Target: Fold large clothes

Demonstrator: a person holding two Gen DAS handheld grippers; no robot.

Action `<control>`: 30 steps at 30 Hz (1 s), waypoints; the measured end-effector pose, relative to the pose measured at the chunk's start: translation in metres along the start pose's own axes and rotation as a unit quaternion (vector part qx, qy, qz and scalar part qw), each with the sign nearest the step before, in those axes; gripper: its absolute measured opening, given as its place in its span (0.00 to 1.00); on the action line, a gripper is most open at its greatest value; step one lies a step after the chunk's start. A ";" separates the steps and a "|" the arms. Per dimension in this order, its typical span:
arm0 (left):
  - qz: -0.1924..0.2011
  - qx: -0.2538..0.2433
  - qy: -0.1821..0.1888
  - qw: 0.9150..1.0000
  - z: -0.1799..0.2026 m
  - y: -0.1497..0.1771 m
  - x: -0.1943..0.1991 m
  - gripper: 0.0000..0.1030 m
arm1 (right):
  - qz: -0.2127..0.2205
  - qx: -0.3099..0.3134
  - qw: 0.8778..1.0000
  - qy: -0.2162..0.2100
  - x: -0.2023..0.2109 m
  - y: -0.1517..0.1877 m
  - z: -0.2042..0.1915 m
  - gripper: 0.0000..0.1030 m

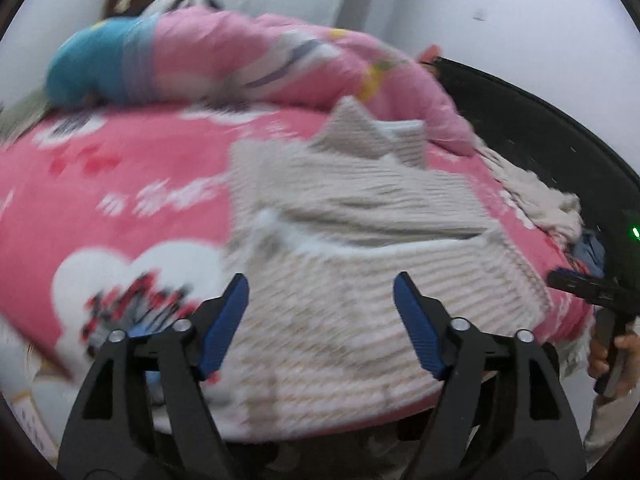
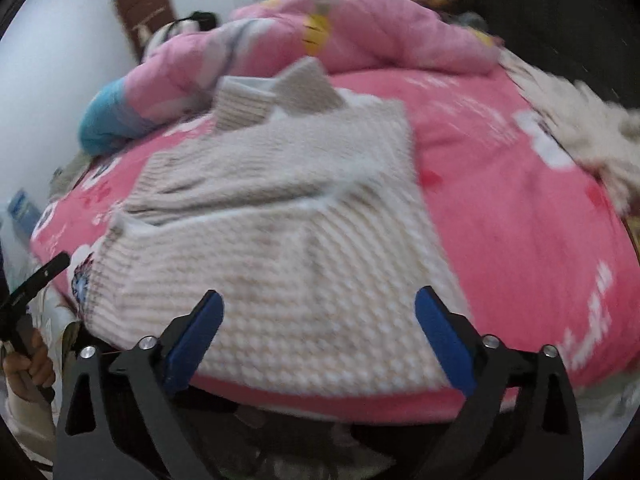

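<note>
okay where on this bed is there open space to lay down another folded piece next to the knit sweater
Most free: the bare pink blanket between the beige knit sweater and the fluffy cream garment, seen from the right wrist. A second patch lies on the sweater's other side, around the white heart print. The far end is crowded by the rolled pink quilt.

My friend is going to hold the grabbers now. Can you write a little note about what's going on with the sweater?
Left gripper: open, holding nothing, hovering above the sweater's near edge.
Right gripper: open, holding nothing, also above the near edge.
The beige ribbed knit sweater lies on the pink patterned blanket, partly folded, with a layer doubled over across the middle and its collar at the far end.
A crumpled pink quilt with a blue end sits behind it; another beige fluffy garment lies off to the right.
Left to do: probably one more fold, then set the sweater aside. The pictures are blurry, so check the edges first.
</note>
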State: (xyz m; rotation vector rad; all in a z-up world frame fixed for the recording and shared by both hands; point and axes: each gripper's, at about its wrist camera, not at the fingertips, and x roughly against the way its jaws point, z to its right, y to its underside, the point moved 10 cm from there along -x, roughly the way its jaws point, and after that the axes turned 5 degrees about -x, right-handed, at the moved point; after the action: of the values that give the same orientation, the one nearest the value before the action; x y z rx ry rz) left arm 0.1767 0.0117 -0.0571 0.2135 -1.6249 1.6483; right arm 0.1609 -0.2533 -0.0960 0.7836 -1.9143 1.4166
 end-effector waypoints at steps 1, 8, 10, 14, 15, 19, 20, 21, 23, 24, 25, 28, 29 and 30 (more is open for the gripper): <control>-0.005 -0.014 -0.002 1.000 0.009 0.000 -0.006 0.76 | -0.001 0.011 1.000 0.000 -0.005 -0.002 -0.008 0.93; -0.079 -0.081 -0.062 0.992 0.033 0.017 -0.084 0.82 | -0.036 0.011 0.999 0.009 -0.067 -0.002 -0.025 0.93; -0.109 -0.067 -0.067 0.990 0.025 0.032 -0.107 0.88 | -0.059 -0.009 0.998 0.004 -0.089 0.006 -0.016 0.94; -0.100 -0.057 -0.072 0.991 0.023 0.032 -0.106 0.91 | -0.052 -0.021 0.998 -0.006 -0.086 0.007 -0.014 0.94; -0.101 -0.054 -0.070 0.991 0.023 0.032 -0.107 0.91 | -0.053 -0.023 0.998 -0.008 -0.085 0.008 -0.014 0.94; -0.106 -0.047 -0.071 0.991 0.020 0.035 -0.107 0.92 | -0.053 -0.033 0.998 -0.016 -0.084 0.009 -0.012 0.94; -0.107 -0.045 -0.072 0.991 0.020 0.035 -0.107 0.92 | -0.052 -0.035 0.998 -0.019 -0.085 0.009 -0.012 0.94; -0.108 -0.043 -0.072 0.991 0.021 0.034 -0.107 0.92 | -0.052 -0.035 0.998 -0.021 -0.084 0.008 -0.011 0.94; -0.112 -0.036 -0.071 0.991 0.021 0.033 -0.111 0.92 | -0.050 -0.034 0.998 -0.026 -0.083 0.008 -0.011 0.94; -0.113 -0.032 -0.070 0.991 0.020 0.032 -0.113 0.92 | -0.049 -0.034 0.998 -0.029 -0.082 0.009 -0.011 0.94; -0.114 -0.029 -0.070 0.991 0.020 0.032 -0.113 0.92 | -0.049 -0.033 0.998 -0.030 -0.084 0.009 -0.011 0.94; -0.117 -0.025 -0.071 0.990 0.020 0.031 -0.116 0.92 | -0.050 -0.033 0.998 -0.031 -0.083 0.010 -0.011 0.94; -0.117 -0.024 -0.071 0.990 0.019 0.031 -0.116 0.92 | -0.050 -0.034 0.998 -0.030 -0.083 0.010 -0.011 0.94; -0.117 -0.024 -0.072 0.990 0.020 0.031 -0.116 0.92 | -0.050 -0.033 0.998 -0.029 -0.082 0.011 -0.011 0.94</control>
State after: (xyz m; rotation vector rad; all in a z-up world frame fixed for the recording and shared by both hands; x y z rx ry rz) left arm 0.2271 -0.0490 -0.1493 0.4892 -1.6734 1.4426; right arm 0.2056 -0.2325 -0.1630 0.8860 -1.9277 1.2753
